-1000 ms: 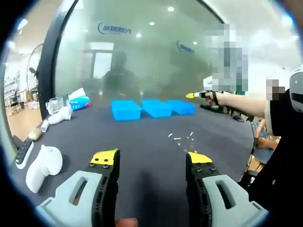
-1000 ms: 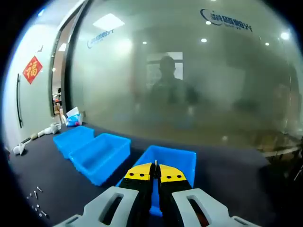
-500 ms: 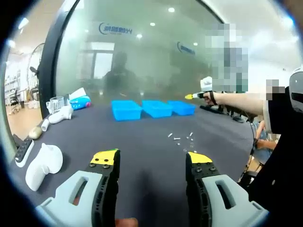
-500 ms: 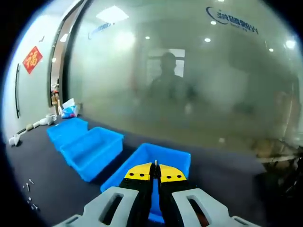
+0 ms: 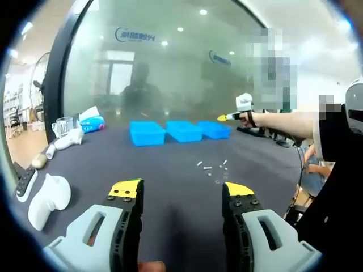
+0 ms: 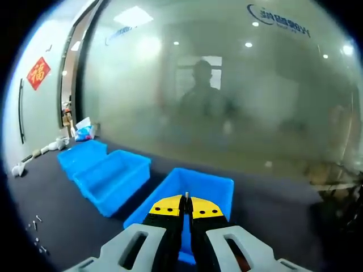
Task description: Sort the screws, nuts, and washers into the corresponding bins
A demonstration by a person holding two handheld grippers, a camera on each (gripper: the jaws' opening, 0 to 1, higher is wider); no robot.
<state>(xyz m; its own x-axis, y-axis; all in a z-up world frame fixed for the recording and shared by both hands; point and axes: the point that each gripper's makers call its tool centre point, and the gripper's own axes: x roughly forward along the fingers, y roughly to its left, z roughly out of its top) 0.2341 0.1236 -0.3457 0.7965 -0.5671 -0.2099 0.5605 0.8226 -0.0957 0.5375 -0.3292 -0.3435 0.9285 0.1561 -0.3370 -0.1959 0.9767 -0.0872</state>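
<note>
Three blue bins point(image 5: 180, 131) stand in a row at the far side of the dark tabletop point(image 5: 170, 187), and most of the sorting looks to be still ahead.

In the left gripper view, nearest the camera, the left tongs point(image 5: 181, 192) hang with their jaws wide apart and nothing between them, low over bare tabletop. Beyond their right jaw, at about one o'clock, a small scatter of loose metal pieces point(image 5: 214, 169) lies on the cloth; they are too small to tell screws from nuts or washers. That handful is what is left to move. At nine o'clock lie white plastic odds and ends point(image 5: 50, 194), no part of the job. Farther off, at two o'clock, the right tongs point(image 5: 222, 118) reach out over the end of the bin row.

In the right gripper view, the right tongs point(image 6: 186, 203) are closed, yellow tips together, with a thin metal piece point(image 6: 186, 196) nipped between them that looks like a screw. Just beyond the tips, at twelve o'clock, sits the nearest bin point(image 6: 195, 190), and the piece hangs over it, so I judge a drop is in hand. Whether anything already lies in the bins cannot be told. At eight o'clock the loose pieces point(image 6: 36, 226) show again.
</note>
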